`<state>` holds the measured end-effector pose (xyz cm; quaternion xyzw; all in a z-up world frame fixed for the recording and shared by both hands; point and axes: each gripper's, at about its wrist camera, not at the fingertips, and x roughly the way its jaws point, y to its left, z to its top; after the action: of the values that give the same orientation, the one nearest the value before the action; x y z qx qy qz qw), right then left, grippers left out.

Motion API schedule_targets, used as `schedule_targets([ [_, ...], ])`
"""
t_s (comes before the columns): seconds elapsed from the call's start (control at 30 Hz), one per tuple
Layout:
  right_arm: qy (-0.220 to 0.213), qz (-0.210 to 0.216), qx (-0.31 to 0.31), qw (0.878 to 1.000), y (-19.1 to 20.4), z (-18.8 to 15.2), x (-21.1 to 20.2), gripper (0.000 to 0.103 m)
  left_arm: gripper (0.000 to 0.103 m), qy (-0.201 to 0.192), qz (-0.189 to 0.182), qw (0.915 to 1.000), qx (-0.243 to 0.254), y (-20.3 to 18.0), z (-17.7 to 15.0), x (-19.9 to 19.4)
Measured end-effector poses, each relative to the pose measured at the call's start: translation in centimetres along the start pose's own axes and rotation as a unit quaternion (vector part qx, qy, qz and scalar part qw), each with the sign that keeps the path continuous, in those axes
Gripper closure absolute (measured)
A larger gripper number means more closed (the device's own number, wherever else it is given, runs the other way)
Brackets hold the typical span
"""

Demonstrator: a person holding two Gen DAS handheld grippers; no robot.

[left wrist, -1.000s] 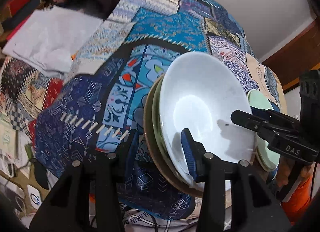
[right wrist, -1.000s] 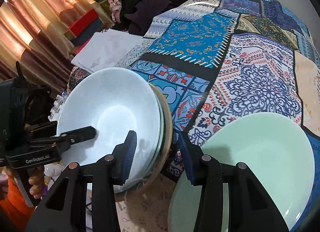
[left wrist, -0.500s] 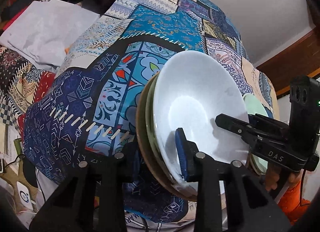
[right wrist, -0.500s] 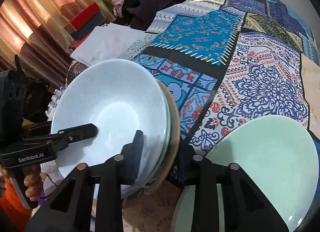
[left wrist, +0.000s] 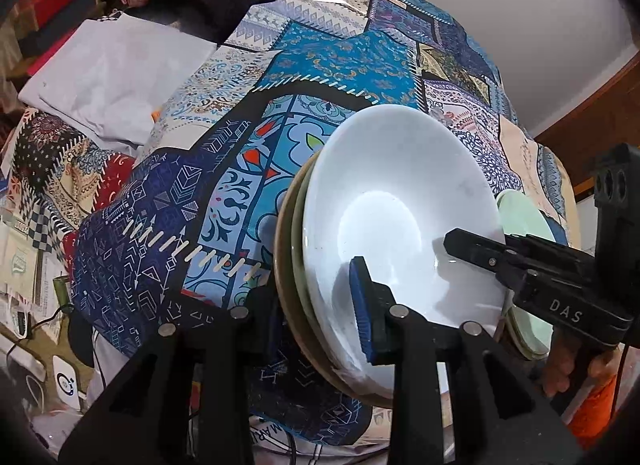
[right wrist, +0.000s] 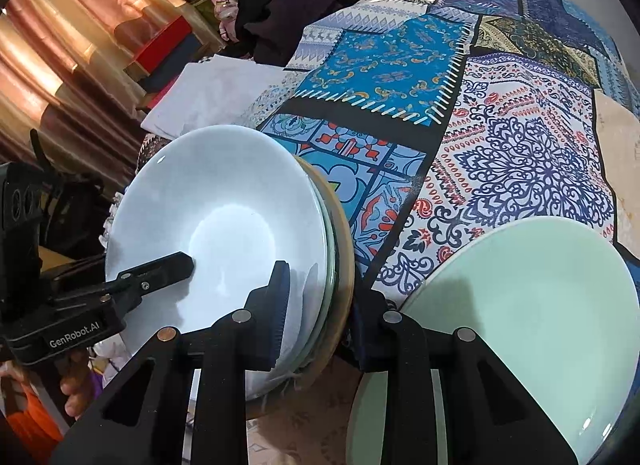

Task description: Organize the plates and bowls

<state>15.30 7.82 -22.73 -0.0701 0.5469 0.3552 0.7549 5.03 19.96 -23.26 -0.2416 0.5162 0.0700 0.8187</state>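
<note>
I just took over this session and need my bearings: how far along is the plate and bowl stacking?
Done: a white bowl already sits nested on a greenish dish and a tan plate. In hand: both tongs have just closed on that stack's rim, the left tongs on one side, the right tongs on the other. Left: the pale green plate lies apart on the patterned cloth, unstacked.

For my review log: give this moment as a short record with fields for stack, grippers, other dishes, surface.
stack: white bowl atop a pale green dish and a tan wooden plate
left gripper: just closed on stack's rim
right gripper: just closed on opposite rim
other dishes: mint green plate, apart
surface: patchwork cloth
</note>
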Motion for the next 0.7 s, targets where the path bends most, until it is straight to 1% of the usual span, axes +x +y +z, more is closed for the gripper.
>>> schedule_targets([
  [0.13,-0.004,0.002,0.003,1.0,0.1,0.1,-0.5,0.078,0.072,0.001,-0.003,0.9999,-0.01,0.1,0.0,-0.3],
  [0.3,-0.02,0.0,0.005,1.0,0.0,0.4,-1.6,0.078,0.072,-0.008,-0.005,0.9999,-0.011,-0.5,0.1,-1.2],
  [0.5,-0.042,-0.005,0.009,0.999,-0.2,0.7,-3.4,0.078,0.072,-0.025,-0.011,0.9996,-0.007,-1.8,0.9,-2.5],
  [0.7,-0.062,-0.014,0.016,0.998,-1.1,0.6,-5.4,0.078,0.072,-0.039,-0.018,0.999,0.007,-3.9,1.9,-3.3],
])
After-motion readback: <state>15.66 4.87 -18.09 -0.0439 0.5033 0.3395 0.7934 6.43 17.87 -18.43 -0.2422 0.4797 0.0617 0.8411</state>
